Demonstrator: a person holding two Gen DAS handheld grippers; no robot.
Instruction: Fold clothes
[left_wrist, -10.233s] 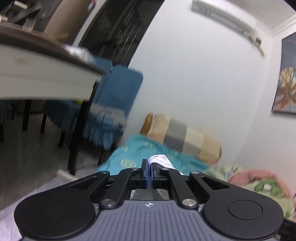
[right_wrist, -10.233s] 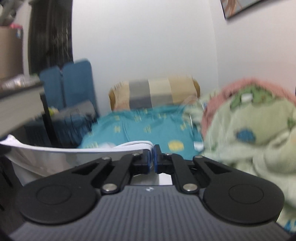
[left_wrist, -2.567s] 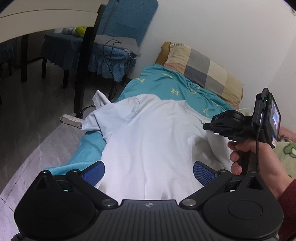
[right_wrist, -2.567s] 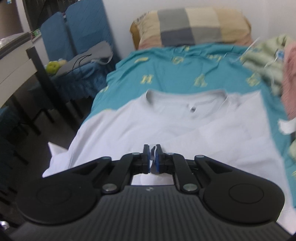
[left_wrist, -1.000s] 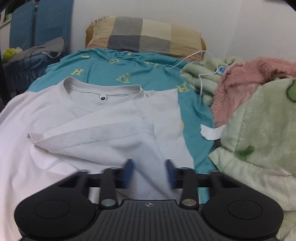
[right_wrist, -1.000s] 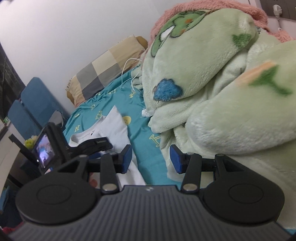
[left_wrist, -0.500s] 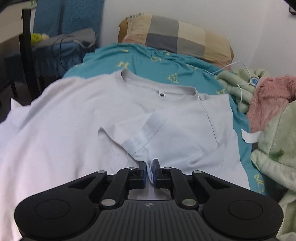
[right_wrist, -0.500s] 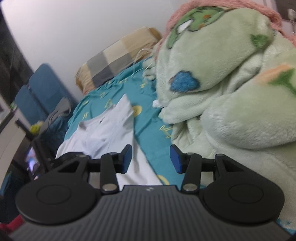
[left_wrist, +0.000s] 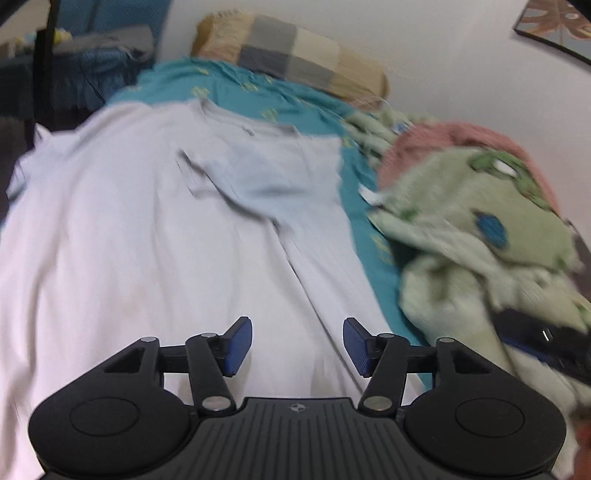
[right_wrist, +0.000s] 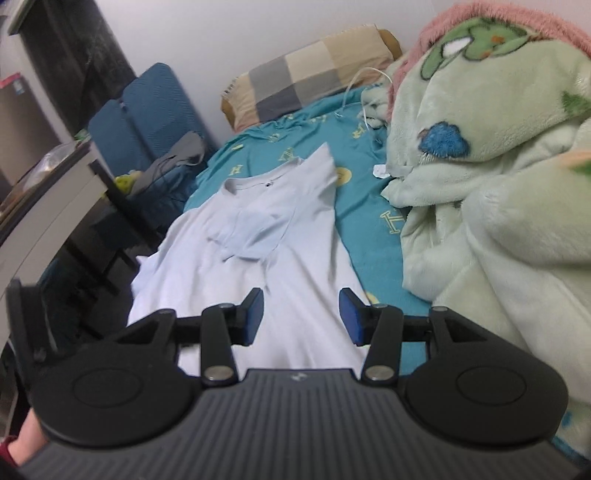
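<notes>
Both tongs, left (left_wrist: 297, 345) and right (right_wrist: 301, 317), hang spread over my shirt's (right_wrist: 258, 251) hem; shirt runs lengthwise, collar toward the pillow (right_wrist: 310, 70).

Right gripper (right_wrist: 301, 315) is hovering over the lower part of a white T-shirt (right_wrist: 255, 258), blue pads spread apart, gripping nothing. Shirt is lying flat on a teal bedsheet (right_wrist: 354, 210), one sleeve folded inward. Green fleece blanket (right_wrist: 491, 206) is sitting just beside.

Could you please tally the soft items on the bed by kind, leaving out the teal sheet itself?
White T-shirt: 1
Checked pillow: 1
Green fleece blanket: 1
Pink fleece blanket: 1
Total: 4
</notes>
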